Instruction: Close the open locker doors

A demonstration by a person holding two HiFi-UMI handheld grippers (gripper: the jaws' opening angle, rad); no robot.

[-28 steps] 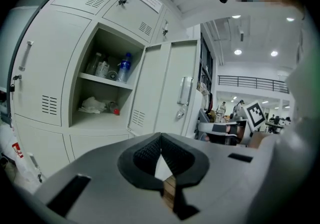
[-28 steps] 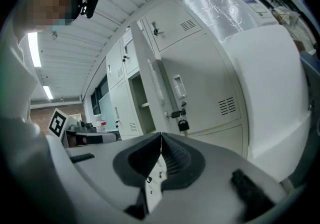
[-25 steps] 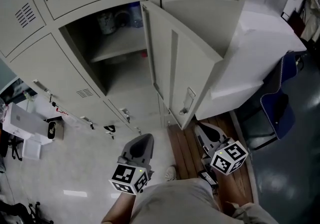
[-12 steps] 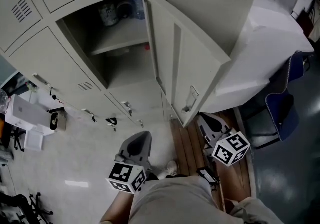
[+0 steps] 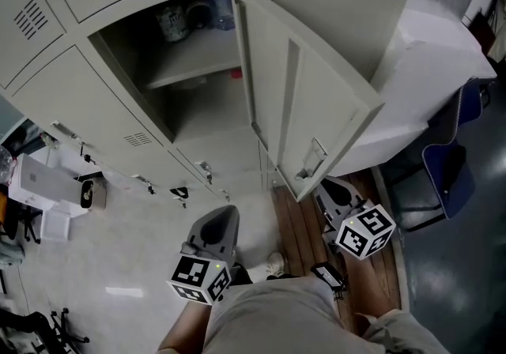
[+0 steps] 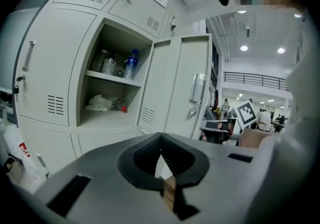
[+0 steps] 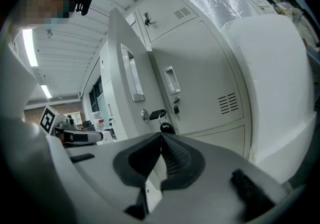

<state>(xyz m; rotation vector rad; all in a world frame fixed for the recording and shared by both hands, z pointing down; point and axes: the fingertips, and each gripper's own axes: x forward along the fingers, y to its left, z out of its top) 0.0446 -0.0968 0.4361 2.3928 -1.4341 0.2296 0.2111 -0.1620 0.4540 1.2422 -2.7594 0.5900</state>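
Note:
One grey locker stands open, its door (image 5: pixel 292 92) swung out towards me with a recessed handle (image 5: pixel 313 158) near its free edge. Inside, bottles (image 5: pixel 224 9) stand on the shelf (image 5: pixel 190 68); the left gripper view shows a bottle (image 6: pixel 130 63) and a crumpled white rag (image 6: pixel 100 102) below it. My left gripper (image 5: pixel 225 212) hangs low in front of the lower lockers, shut and empty, apart from the door (image 6: pixel 175 88). My right gripper (image 5: pixel 322 184) sits just below the door's lower corner, shut and empty. In the right gripper view it (image 7: pixel 161 135) faces the door's outer face, near a key (image 7: pixel 155 114) in the lock.
A big white block (image 5: pixel 427 60) stands against the lockers right of the door. A blue chair (image 5: pixel 447 171) sits at the far right. White boxes (image 5: pixel 39 186) lie on the floor at left. Keys (image 5: pixel 174 193) hang from lower locker doors. Wooden planks (image 5: pixel 296 234) lie underfoot.
The open door fills more of the head view, its free edge further right and lower. The right gripper sits nearer the door's lower corner. Both grippers stay shut.

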